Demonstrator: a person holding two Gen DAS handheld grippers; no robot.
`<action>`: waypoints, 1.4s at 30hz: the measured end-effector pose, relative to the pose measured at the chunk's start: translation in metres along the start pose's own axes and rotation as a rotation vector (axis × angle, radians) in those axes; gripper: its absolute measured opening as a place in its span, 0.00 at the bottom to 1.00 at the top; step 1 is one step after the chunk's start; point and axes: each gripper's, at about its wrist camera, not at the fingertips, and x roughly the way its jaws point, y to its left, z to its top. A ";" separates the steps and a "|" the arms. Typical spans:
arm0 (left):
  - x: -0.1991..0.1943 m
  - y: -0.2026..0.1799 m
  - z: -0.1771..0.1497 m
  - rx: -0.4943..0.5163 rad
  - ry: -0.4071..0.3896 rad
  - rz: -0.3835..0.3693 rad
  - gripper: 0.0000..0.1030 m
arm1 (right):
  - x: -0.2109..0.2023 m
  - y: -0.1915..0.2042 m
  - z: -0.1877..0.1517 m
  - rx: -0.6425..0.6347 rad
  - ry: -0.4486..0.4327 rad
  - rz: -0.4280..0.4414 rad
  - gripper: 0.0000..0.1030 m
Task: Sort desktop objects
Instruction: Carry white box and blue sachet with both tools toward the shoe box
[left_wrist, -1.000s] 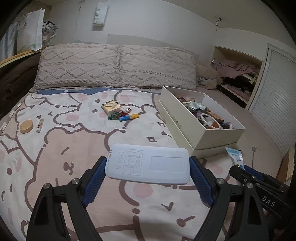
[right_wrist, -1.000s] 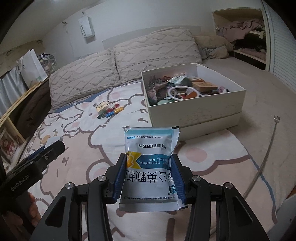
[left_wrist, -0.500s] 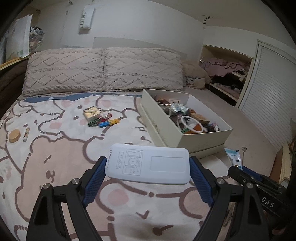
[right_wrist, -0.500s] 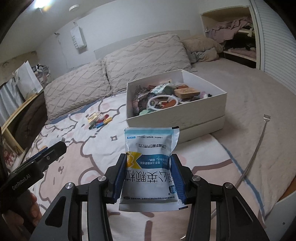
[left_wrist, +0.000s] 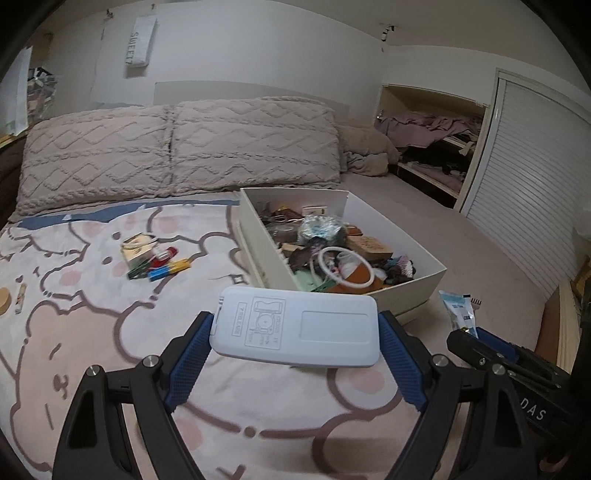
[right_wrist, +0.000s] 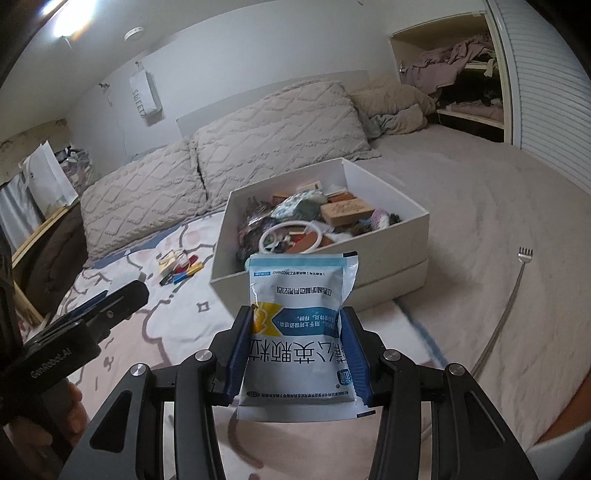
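Left wrist: white case (left_wrist: 297, 326) clamped crosswise between jaws (blue pads).

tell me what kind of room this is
Almost certainly a bedroom: the sorting happens on a bed with a cartoon-print blanket, two knitted pillows stand against the headboard, and an open closet full of clothes sits beside it.

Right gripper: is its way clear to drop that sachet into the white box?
Probably yes. The right gripper is shut on the sachet, the white box lies just ahead with its top open, and nothing stands between, though it is already fairly full.
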 end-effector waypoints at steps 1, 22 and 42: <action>0.005 -0.003 0.002 0.002 0.002 -0.006 0.85 | 0.002 -0.003 0.002 0.001 -0.001 0.000 0.46; 0.089 -0.040 0.023 -0.013 0.126 -0.220 0.85 | 0.032 -0.051 0.027 0.062 0.017 0.031 0.46; 0.138 -0.034 0.053 0.006 0.141 -0.108 0.85 | 0.040 -0.064 0.062 0.065 -0.028 0.034 0.46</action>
